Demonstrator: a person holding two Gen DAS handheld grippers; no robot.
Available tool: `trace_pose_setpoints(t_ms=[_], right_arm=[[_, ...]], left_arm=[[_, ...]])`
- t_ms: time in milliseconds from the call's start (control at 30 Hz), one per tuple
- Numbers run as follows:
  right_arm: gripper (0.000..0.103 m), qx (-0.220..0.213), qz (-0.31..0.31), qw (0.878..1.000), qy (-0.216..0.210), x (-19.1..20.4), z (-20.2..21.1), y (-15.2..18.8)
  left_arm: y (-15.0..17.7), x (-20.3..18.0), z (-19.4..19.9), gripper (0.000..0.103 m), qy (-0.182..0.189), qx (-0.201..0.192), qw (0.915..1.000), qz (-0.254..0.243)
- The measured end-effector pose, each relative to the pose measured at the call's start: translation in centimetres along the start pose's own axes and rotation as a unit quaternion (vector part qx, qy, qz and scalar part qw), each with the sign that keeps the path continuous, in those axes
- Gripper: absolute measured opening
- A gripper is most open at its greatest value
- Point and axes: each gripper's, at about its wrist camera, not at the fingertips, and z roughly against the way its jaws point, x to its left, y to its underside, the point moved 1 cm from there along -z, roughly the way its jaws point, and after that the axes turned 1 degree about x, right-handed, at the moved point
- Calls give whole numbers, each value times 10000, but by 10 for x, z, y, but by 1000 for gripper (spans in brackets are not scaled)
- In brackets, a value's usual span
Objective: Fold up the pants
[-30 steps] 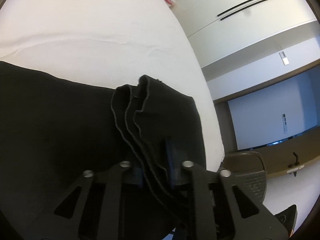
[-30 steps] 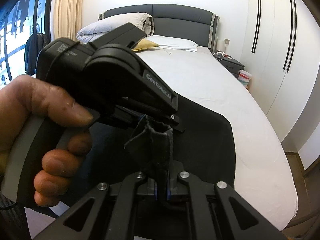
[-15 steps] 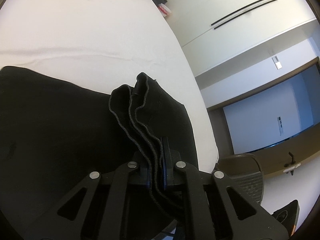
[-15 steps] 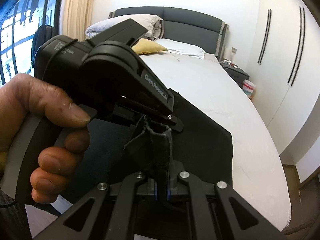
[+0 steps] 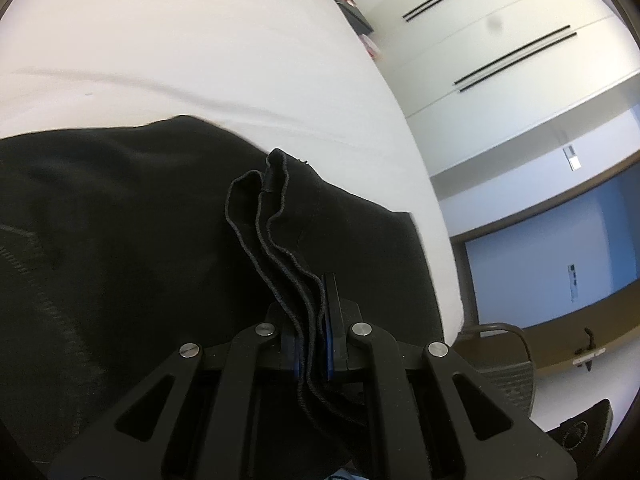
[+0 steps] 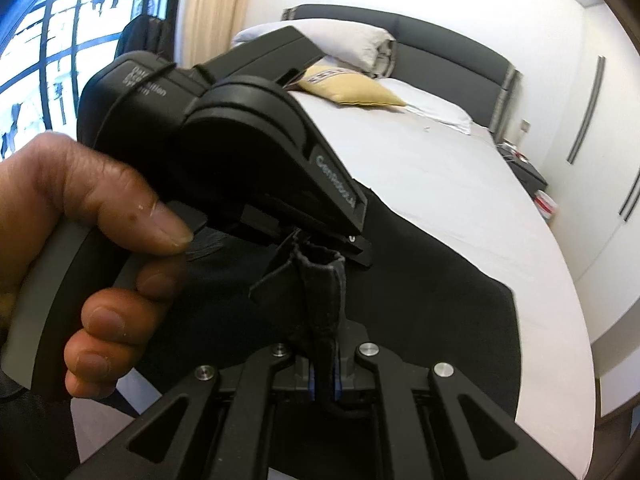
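left gripper (image 5: 310,344) pinches several stacked hem layers of the pants (image 5: 120,240), fingers pressed together on the cloth. right gripper (image 6: 324,380) also clamps a bunched pants (image 6: 420,320) edge, lifted off the bed (image 6: 460,200). left gripper body (image 6: 240,152) and left hand (image 6: 92,240) sit just past that bunch. rest of the pants lies flat on the bed near its foot. yellow pillow (image 6: 352,88) and headboard (image 6: 440,46) at the bed's far end.
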Motion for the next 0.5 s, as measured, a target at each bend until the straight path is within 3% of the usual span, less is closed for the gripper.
trace_pose_setpoints(t_ms=[500], right_arm=[[7,241,326,9986,-334,30,-13,-2]], left_arm=[[20,42,7,6,-369,-58,9993,80]])
